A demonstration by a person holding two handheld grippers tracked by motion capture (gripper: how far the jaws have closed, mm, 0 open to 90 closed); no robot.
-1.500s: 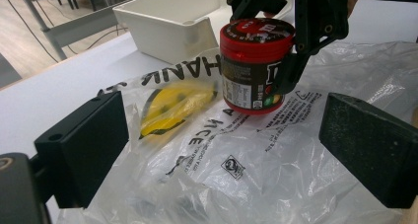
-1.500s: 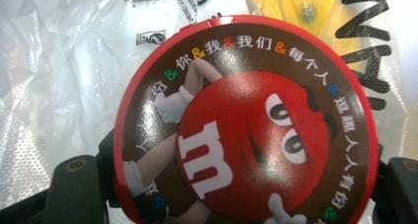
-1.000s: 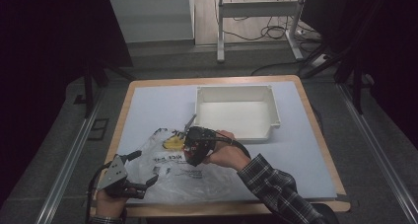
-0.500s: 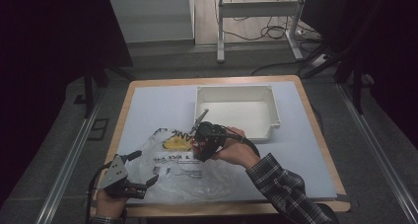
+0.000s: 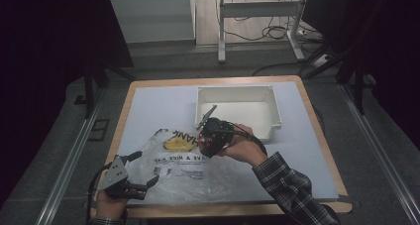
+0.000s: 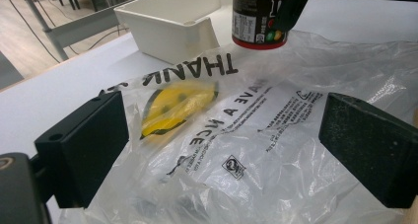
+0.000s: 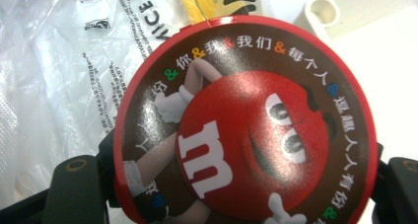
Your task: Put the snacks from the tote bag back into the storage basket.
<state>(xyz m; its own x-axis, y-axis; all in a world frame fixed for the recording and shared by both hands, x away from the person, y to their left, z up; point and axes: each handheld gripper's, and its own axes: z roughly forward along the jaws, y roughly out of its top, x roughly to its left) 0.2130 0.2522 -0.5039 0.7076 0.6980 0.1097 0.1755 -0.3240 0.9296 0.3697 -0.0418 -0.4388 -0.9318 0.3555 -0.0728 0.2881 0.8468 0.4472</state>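
Note:
A round red-and-brown candy canister (image 7: pixel 246 120) with a cartoon lid is clamped between the jaws of my right gripper (image 7: pixel 241 184). In the high view that gripper (image 5: pixel 210 136) holds the canister (image 5: pixel 207 144) just above the far edge of a clear plastic bag (image 5: pixel 198 170), close to the near-left corner of a white bin (image 5: pixel 235 88). My left gripper (image 5: pixel 143 169) rests at the table's front left, its jaws wide apart around the bag's near edge without pressing it. In the left gripper view, the left gripper (image 6: pixel 226 150) frames the bag (image 6: pixel 231 130), with the canister (image 6: pixel 259 17) beyond.
The bag carries black lettering and a yellow smiley face (image 5: pixel 176 144). The white bin (image 6: pixel 172 21) has nothing in it. The pale table top (image 5: pixel 153 106) has a wooden rim. A metal frame and cables stand on the floor behind.
My right gripper has carried the canister a little up and away from me, off the bag's middle toward the bin's corner. The left gripper has stayed put.

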